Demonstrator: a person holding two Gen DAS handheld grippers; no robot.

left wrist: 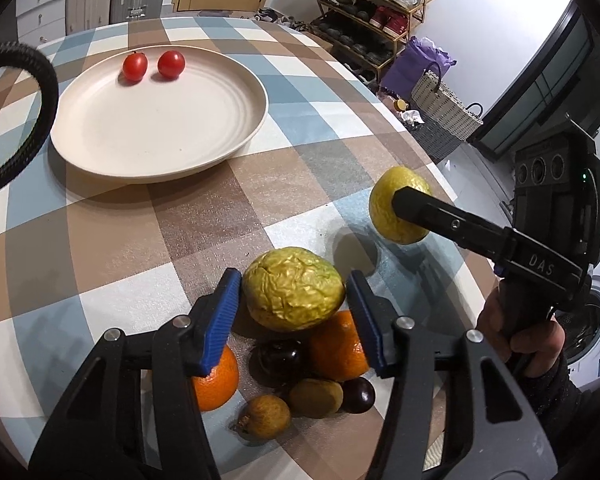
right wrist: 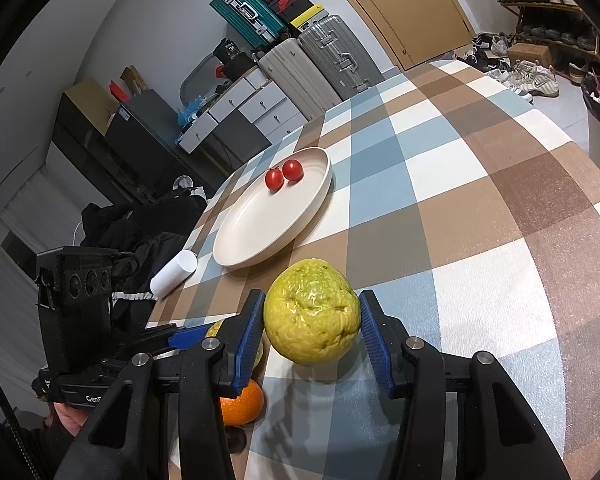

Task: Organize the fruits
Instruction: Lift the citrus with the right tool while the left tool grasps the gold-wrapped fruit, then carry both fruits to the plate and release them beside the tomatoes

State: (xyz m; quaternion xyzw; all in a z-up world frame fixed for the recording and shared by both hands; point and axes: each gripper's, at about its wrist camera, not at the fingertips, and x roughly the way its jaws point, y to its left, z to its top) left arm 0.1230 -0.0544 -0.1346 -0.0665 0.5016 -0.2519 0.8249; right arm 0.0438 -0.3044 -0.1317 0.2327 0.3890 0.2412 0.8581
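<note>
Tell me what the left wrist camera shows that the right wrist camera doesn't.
Only the left wrist view shows the whole fruit pile: a wrinkled yellow-green fruit between the open left claw, a second orange, two dark plums and brown kiwis. Only the right wrist view shows a white cup lying at the table edge. Both show the plate with two cherry tomatoes, one orange, and the right claw shut on a lifted yellow fruit.

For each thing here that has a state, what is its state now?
Right gripper: shut on a yellow fruit, lifted off the table.
Left gripper: open around a wrinkled fruit, which rests on the pile.
Plate: holds two tomatoes.
Oranges: on the table.
</note>
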